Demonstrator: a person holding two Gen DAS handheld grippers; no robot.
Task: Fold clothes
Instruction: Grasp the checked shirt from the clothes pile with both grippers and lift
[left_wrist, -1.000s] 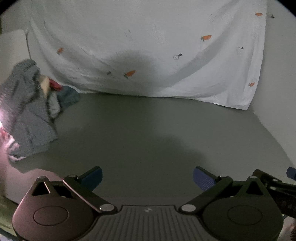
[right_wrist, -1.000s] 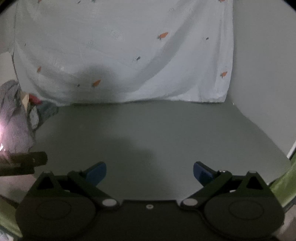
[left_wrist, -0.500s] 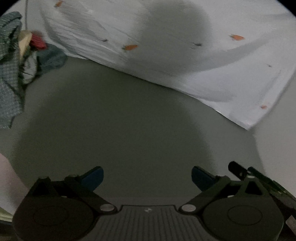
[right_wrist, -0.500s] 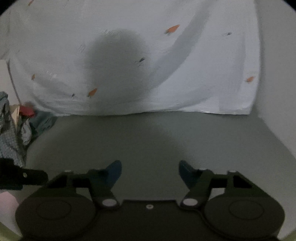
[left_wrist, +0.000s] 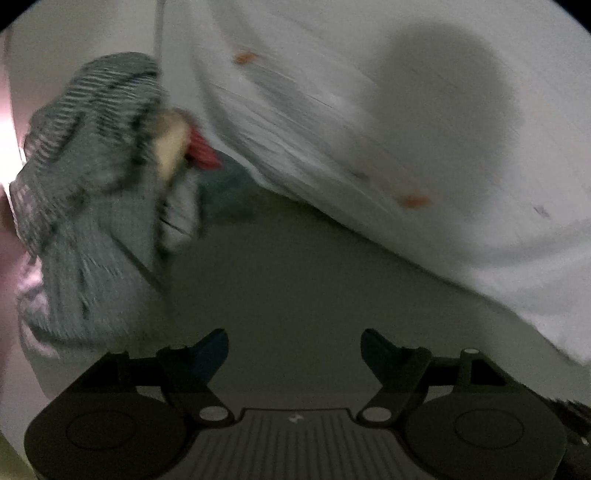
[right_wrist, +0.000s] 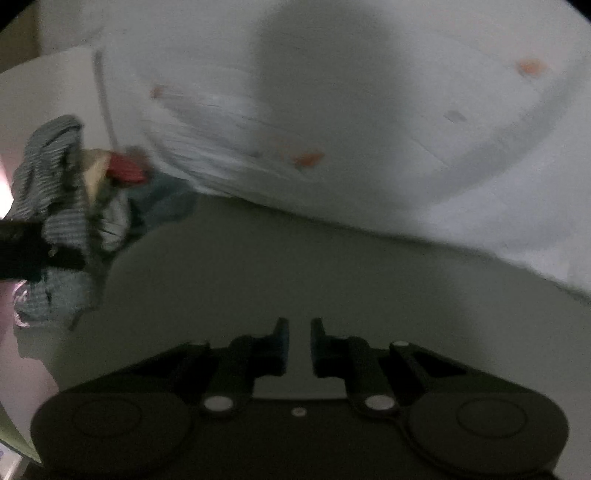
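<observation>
A heap of clothes lies at the table's left end, with a grey checked garment (left_wrist: 92, 192) on top and red (left_wrist: 201, 151) and teal (left_wrist: 225, 188) pieces behind it. The same heap (right_wrist: 55, 192) shows at the left of the right wrist view. My left gripper (left_wrist: 294, 350) hangs over bare table just right of the heap. Its jaws are wide and closing, with nothing between them. My right gripper (right_wrist: 299, 343) is further right over the table. Its jaws are closing, a narrow slit is left and nothing is in it.
A white sheet with small orange carrots (left_wrist: 369, 110) hangs behind the grey table (left_wrist: 295, 295) and drapes onto its far edge. A dark bar of the other gripper (right_wrist: 29, 243) crosses the left edge of the right wrist view. The picture is blurred by motion.
Both grippers have swung left toward the heap, which now looms larger. The right jaws have gone from wide apart to almost together. The left jaws have narrowed somewhat.
</observation>
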